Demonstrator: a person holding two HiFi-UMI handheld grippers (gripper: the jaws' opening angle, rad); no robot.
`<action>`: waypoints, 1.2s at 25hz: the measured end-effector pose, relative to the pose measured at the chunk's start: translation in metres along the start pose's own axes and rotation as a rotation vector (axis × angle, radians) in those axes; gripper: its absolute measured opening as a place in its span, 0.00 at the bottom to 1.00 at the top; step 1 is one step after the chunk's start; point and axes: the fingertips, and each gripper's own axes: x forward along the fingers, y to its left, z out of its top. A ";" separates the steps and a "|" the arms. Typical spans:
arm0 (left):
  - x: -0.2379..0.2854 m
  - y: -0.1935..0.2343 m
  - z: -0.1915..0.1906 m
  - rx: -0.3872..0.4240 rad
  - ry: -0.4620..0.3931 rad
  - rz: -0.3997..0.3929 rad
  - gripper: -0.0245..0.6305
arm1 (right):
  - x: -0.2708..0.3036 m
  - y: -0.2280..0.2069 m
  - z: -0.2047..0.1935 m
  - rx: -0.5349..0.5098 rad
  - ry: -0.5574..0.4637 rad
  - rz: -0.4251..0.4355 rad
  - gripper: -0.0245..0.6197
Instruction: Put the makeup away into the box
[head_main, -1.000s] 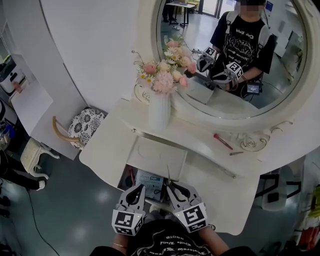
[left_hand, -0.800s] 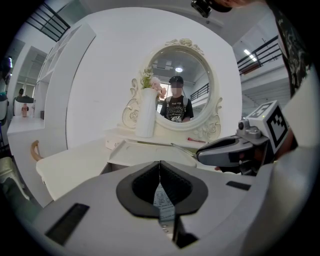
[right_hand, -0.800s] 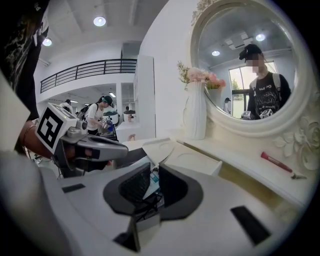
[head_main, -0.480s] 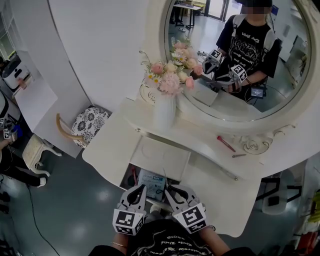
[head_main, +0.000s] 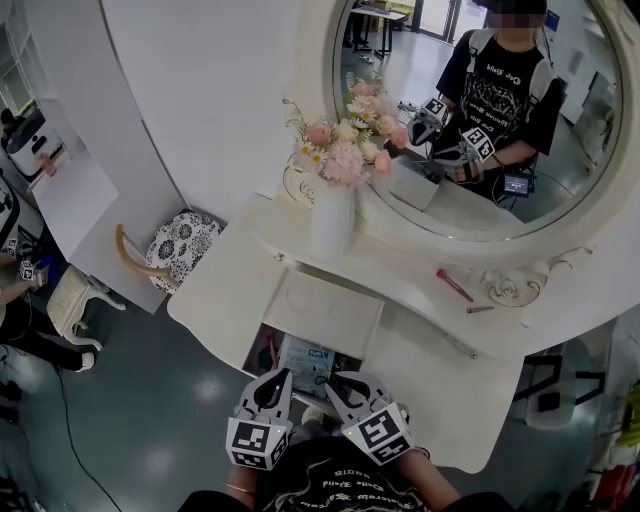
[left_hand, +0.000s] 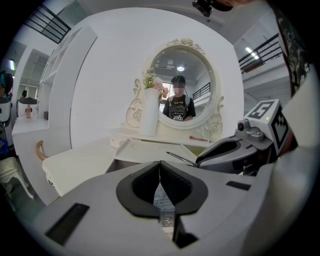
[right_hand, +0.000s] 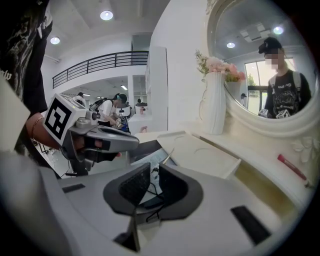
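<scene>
In the head view, the left gripper (head_main: 281, 374) and right gripper (head_main: 333, 382) hang side by side above the open compartment (head_main: 258, 352) of the white dressing table (head_main: 215, 290). A red makeup stick (head_main: 453, 285) lies on the shelf below the mirror (head_main: 480, 130), well apart from them.

In the left gripper view, its jaws are pressed together with nothing between them.

In the right gripper view, its jaws pinch a thin metal tool (right_hand: 167, 159), whose tip is over the compartment.
</scene>
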 end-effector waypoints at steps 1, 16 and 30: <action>0.000 0.000 0.000 -0.001 0.000 0.001 0.06 | 0.001 0.002 0.000 0.007 0.002 0.016 0.14; -0.004 0.000 -0.005 -0.002 0.021 -0.015 0.06 | 0.014 0.020 -0.008 0.004 0.069 0.123 0.14; -0.007 0.008 -0.006 -0.003 0.021 -0.007 0.06 | 0.031 0.026 -0.013 -0.015 0.146 0.153 0.14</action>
